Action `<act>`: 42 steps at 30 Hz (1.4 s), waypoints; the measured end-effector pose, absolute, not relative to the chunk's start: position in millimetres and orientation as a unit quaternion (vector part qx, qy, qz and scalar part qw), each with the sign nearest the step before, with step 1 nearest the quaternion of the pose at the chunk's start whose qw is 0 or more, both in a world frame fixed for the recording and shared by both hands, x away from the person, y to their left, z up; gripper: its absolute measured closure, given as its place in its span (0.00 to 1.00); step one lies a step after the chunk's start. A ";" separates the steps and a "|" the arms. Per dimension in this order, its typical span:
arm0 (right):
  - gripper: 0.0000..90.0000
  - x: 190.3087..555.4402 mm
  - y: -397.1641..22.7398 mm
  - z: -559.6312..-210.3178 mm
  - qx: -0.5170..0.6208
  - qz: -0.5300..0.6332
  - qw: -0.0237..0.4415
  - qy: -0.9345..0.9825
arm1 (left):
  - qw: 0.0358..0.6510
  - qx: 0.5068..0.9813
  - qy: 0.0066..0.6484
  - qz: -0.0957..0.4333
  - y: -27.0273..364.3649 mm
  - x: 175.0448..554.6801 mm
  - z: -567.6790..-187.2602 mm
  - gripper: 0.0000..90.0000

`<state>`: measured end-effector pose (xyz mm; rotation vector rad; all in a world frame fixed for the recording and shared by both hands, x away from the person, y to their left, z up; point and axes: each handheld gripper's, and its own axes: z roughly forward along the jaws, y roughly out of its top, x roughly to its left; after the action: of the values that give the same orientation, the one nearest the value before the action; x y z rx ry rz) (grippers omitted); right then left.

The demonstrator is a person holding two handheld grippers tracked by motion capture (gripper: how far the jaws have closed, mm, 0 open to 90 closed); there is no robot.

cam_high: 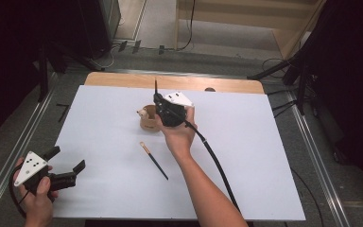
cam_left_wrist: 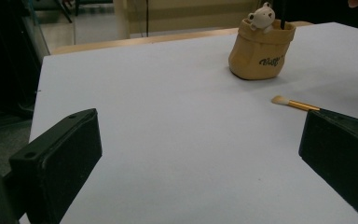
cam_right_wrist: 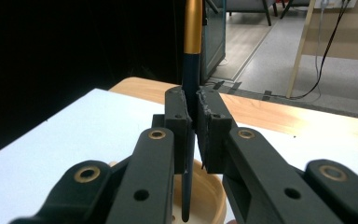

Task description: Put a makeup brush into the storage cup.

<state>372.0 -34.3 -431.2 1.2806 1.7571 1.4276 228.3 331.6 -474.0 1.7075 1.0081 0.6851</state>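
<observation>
White sheeting covers the table [cam_high: 264, 156]; from the high view the right gripper [cam_high: 163, 109] stands over the tan holder [cam_high: 148, 124], a second brush [cam_high: 154, 161] lying loose just in front; left gripper view — left gripper [cam_high: 65, 171] idle, jaws wide apart and empty; right gripper view — jaws clamped on an upright brush [cam_right_wrist: 189, 84], handle tip inside the holder's mouth, aligned for seating.
</observation>
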 end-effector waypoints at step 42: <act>0.91 371.1 -37.8 -470.8 0.488 0.514 0.230 0.667 | 0.496 0.707 0.415 0.286 331.0 228.1 -474.0 0.00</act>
<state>371.1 -37.8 -470.8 1.3415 1.8359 1.4143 228.1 331.0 -474.0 1.7128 1.0045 0.6934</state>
